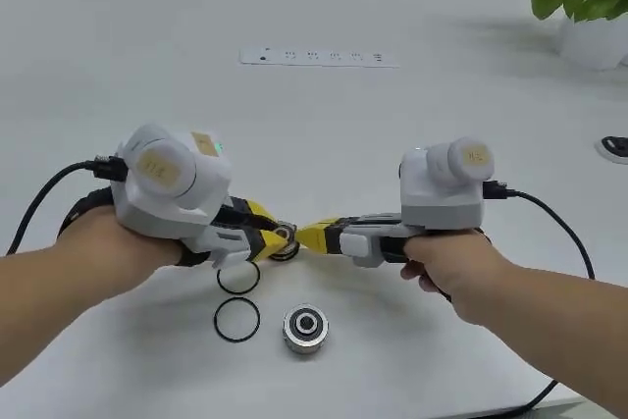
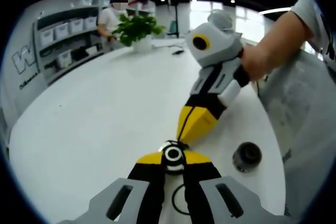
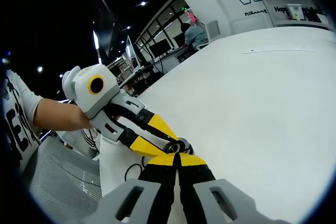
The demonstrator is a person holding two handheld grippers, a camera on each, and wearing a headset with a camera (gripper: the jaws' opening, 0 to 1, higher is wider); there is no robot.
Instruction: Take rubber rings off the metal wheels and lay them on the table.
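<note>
Near the surface's (image 1: 392,125) front edge, the left gripper's (image 1: 276,236) fingers clamp the wheel (image 2: 173,153). Its axle points at the right gripper (image 3: 177,157), whose pressed-together fingers meet it; whether they hold anything I cannot tell.

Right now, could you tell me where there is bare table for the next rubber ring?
Free: the table between the power strip and the right gripper, and right of the loose wheel. Crowded: below the left gripper, where two rubber rings lie beside that wheel.
</note>
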